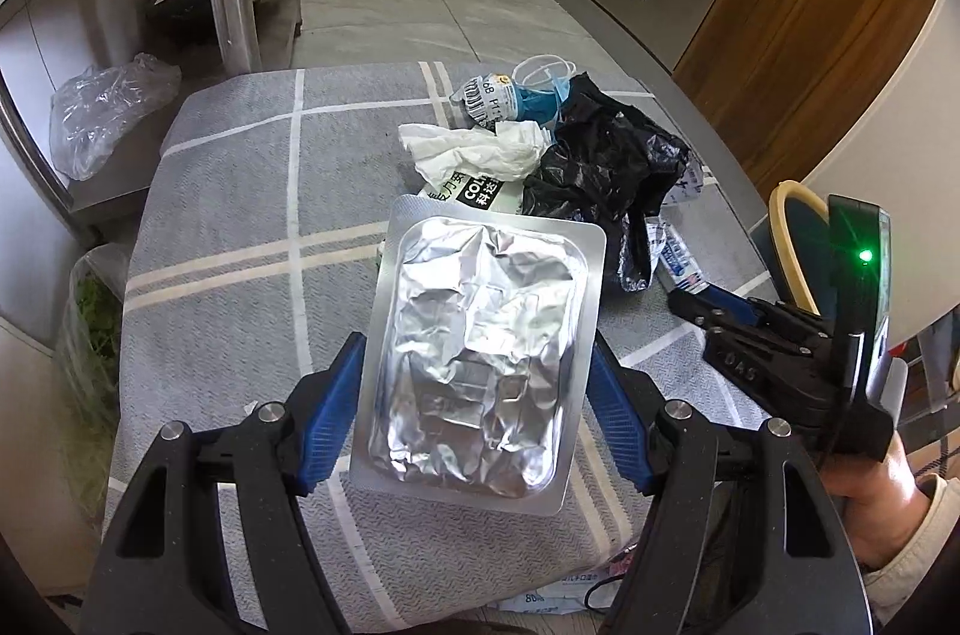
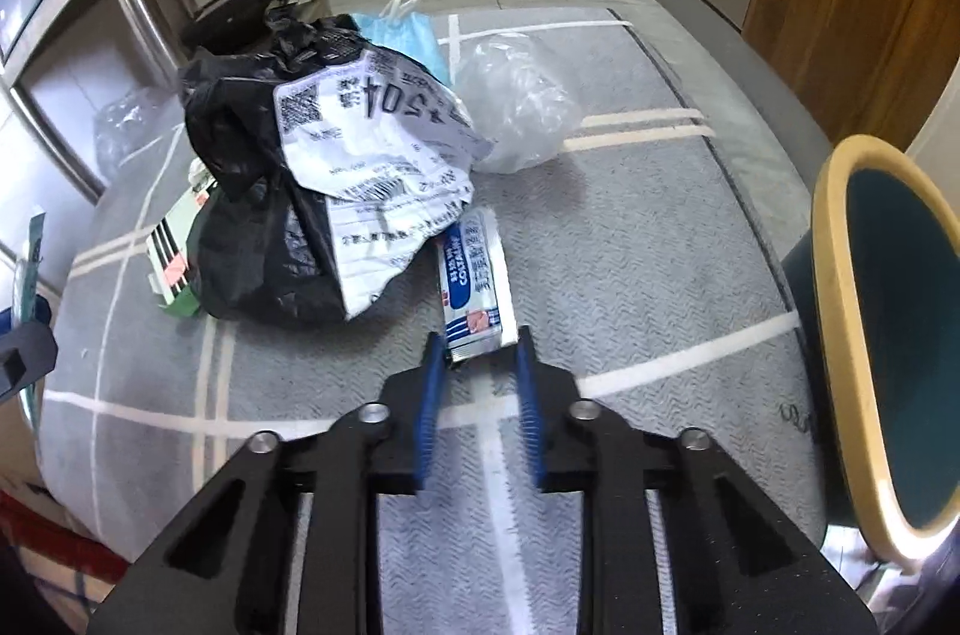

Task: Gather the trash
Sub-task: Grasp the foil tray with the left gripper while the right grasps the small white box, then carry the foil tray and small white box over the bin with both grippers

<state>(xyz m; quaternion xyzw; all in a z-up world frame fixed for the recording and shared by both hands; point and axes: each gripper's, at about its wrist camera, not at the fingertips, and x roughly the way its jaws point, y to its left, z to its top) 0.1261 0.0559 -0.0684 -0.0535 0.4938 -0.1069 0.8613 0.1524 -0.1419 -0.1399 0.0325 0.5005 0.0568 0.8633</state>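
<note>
Foil blister pack [image 1: 480,353] clamped between left gripper [image 1: 474,383] pads above grey cloth [image 1: 240,215] | right gripper [image 2: 480,371] half-open, straddling sachet [image 2: 474,287], not yet pinching | black bag [image 2: 264,227], tissue [image 1: 480,149] uncollected; bin [image 2: 888,335] at right | early stage, judging by the remaining pile

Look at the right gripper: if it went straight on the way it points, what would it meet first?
The right gripper would first meet the blue-and-white sachet, whose near end already sits between the open fingers. Beyond it lies the black bag, though depth is unclear.
</note>
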